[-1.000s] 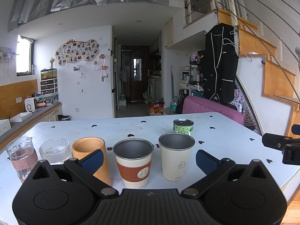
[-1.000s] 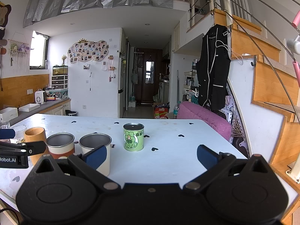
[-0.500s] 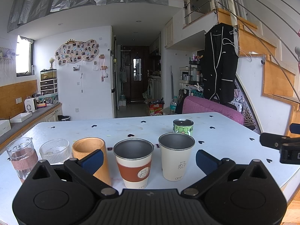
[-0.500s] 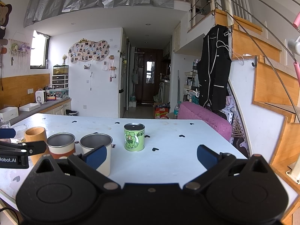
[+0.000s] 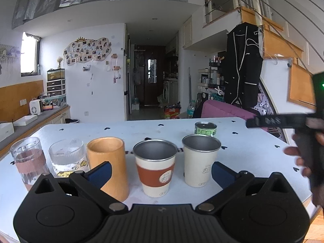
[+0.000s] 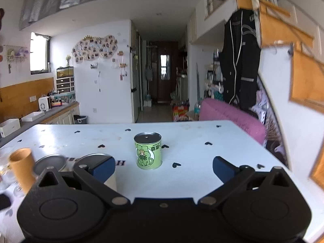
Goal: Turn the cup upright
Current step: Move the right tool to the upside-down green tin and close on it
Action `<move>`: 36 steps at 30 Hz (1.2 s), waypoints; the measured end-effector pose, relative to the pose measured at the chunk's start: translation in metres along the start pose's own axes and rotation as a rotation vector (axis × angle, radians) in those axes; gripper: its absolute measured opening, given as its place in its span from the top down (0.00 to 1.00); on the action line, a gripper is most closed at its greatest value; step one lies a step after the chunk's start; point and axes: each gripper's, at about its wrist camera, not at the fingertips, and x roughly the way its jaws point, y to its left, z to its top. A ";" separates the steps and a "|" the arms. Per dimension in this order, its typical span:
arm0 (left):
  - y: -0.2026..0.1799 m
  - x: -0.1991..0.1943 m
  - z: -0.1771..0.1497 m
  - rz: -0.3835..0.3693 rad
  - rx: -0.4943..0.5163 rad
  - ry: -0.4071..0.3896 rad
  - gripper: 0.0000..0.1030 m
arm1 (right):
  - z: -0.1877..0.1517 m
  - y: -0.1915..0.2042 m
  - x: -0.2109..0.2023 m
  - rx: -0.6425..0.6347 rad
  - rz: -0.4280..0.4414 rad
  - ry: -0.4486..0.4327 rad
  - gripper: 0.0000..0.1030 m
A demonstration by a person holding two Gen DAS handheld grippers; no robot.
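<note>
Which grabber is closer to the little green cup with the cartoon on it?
The right hand-held gripper. The green cup sits just ahead of its open fingers, near the middle. The left hand-held gripper is farther back, with the brown-sleeved cup and cream cup in front of it.

The green cup [image 6: 148,150] stands bottom-up on the bench [image 6: 202,172], its flat metal base on top, behind the cream cup [image 5: 200,160].

Soft daylight, fisheye bending at the edges.
The bright window [image 5: 29,56] glares; the right wrist view smears along its right edge.
</note>
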 end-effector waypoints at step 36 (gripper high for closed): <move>0.042 0.010 -0.017 0.081 -0.036 0.074 0.00 | 0.026 0.041 0.253 -0.042 0.029 0.370 0.29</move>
